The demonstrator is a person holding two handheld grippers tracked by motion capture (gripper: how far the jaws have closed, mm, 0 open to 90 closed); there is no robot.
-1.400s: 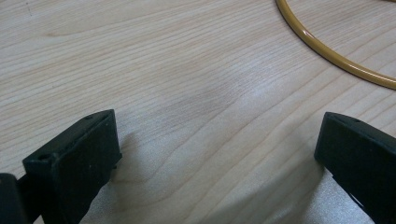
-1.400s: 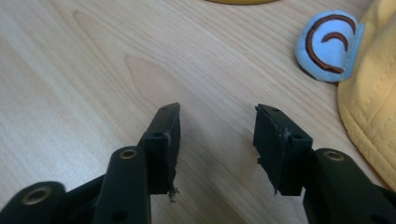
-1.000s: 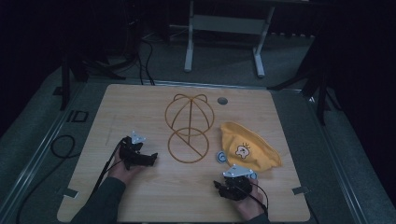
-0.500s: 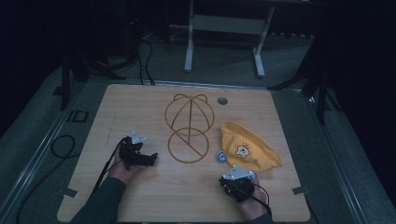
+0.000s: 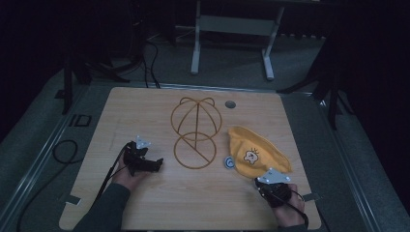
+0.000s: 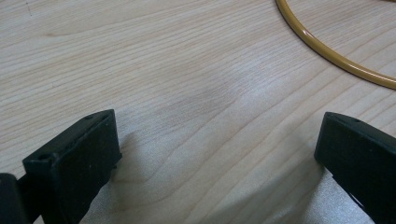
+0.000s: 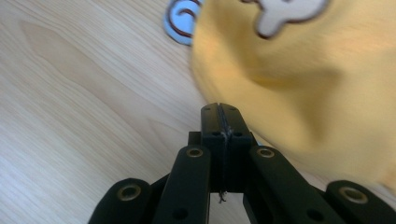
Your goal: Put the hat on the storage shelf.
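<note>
Over on the left, the left gripper (image 5: 155, 165) lies low on the table (image 5: 145, 111), the person's hand wrapped behind it, its nose turned toward the middle. In the left gripper view the two black jaws stand wide apart with nothing but bare wood grain between them. Just ahead of it and a little off to one side curves the ring of the wire frame (image 6: 327, 51), close but not touching. My read is that this hand waits there, spread and ready, to steady the frame when it is wanted.

Move along to the centre: the frame (image 5: 196, 133) stands on its flat ring, a domed cage with two small ears on top, the shape a hat would sit over.

Right of it lies the yellow hat (image 5: 256, 154), crumpled flat, a little cartoon patch on its face and a small blue-and-white tag (image 5: 229, 163) at its near left edge.

Now the right gripper (image 5: 270, 182). It sits right at the hat's near edge, hand behind it. In the right gripper view the jaws are pressed tight together, a thin seam between them, and the yellow cloth (image 7: 303, 88) lies just past the tips and off to their right. No cloth shows between them; they look closed on nothing. I'd guess it must spread again before it can take the brim.
</note>
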